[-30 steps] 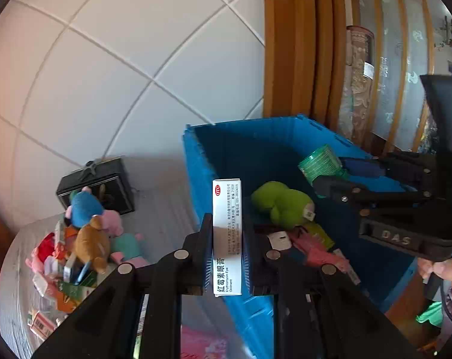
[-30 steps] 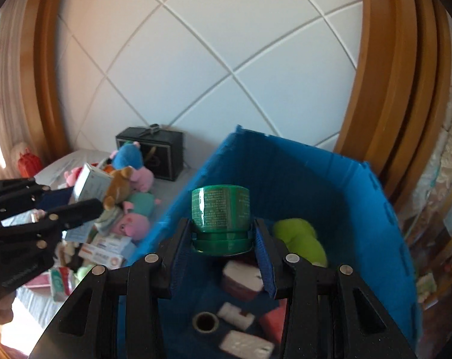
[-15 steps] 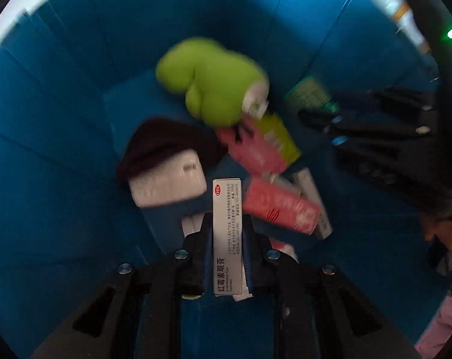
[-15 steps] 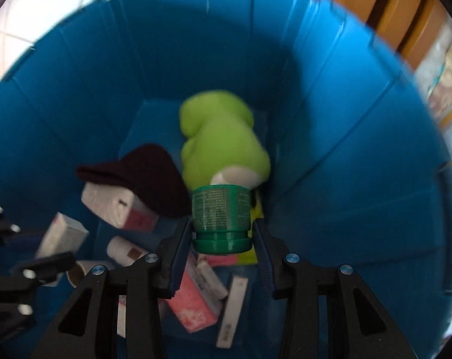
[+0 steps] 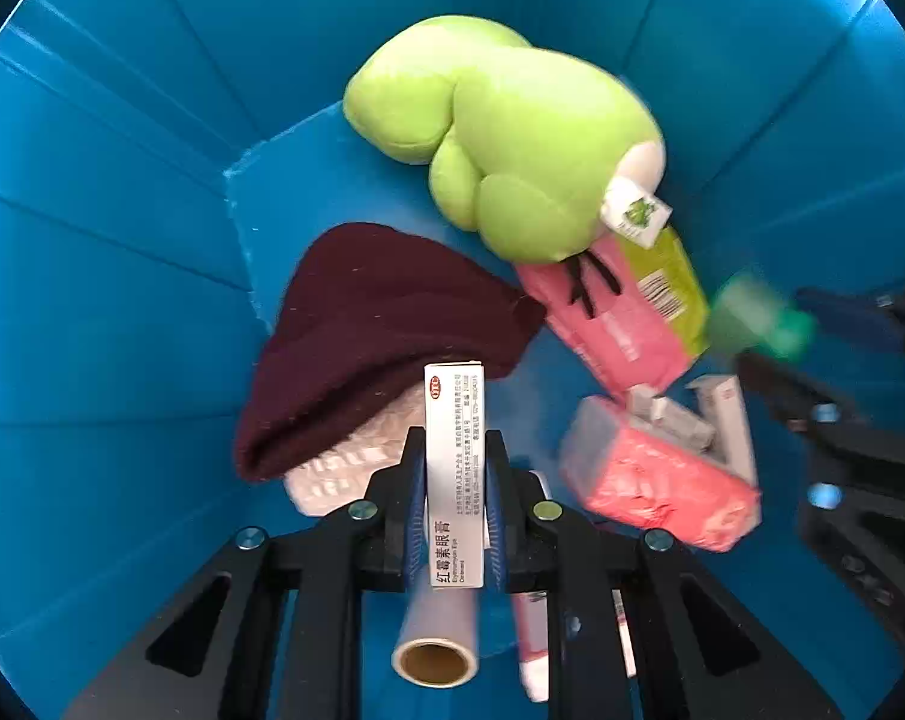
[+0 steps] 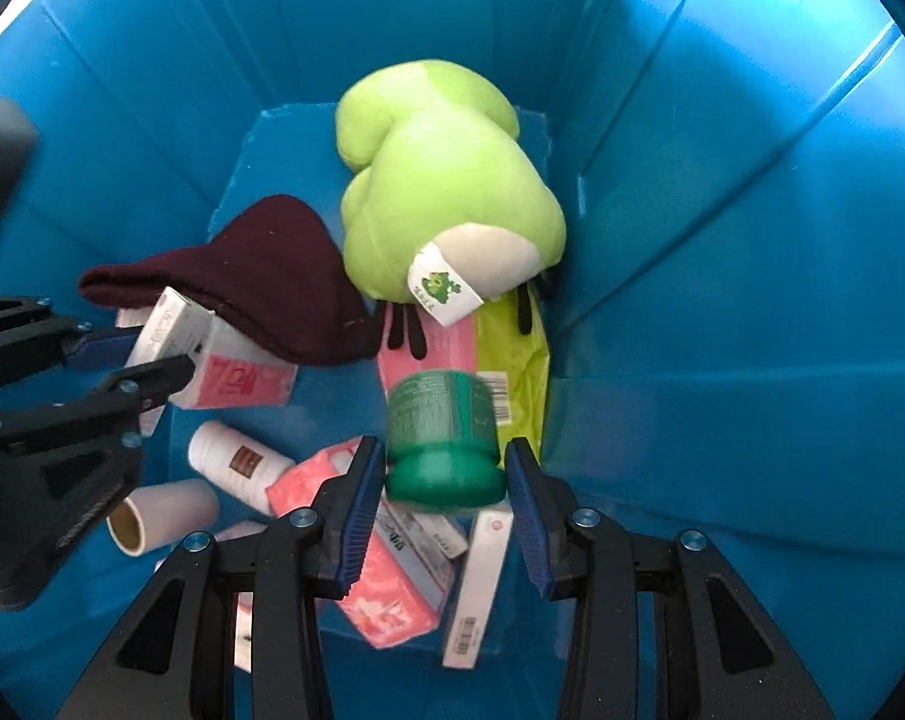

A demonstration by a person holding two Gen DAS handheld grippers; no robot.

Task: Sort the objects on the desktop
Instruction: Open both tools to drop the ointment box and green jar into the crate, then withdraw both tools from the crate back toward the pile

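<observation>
Ointment box [image 5: 455, 474], a slim white carton with red and black print, stands upright pinched between the two fingers of the left tool [image 5: 455, 510], held inside the blue bin [image 5: 92, 300] above its contents; beneath it in the left wrist view lie a clear tape roll [image 5: 434, 642] with a cardboard core, a dark maroon knit hat [image 5: 368, 330] draped over a white blister-style pack [image 5: 356, 456], then a lime green plush toy [image 5: 512, 138] with a white tag against the far wall, then a pink packet [image 5: 614, 324] and a yellow-green packet [image 5: 668, 282] partly under the plush, then a red tissue pack [image 5: 656, 480] with small white cartons lying on it. Further right, the green bottle [image 6: 443, 432] sits blurred between the blue pads of the right tool [image 6: 446, 480], whose fingers stand spread with a gap on each side of the bottle's cap; whether the bottle touches either pad, I cannot tell. In the right wrist view the bottle hangs over the pink and yellow-green packets, with a white bottle [image 6: 236, 462] and pink packs on the bin floor to its left, and a long white box [image 6: 479, 588] just below it.
</observation>
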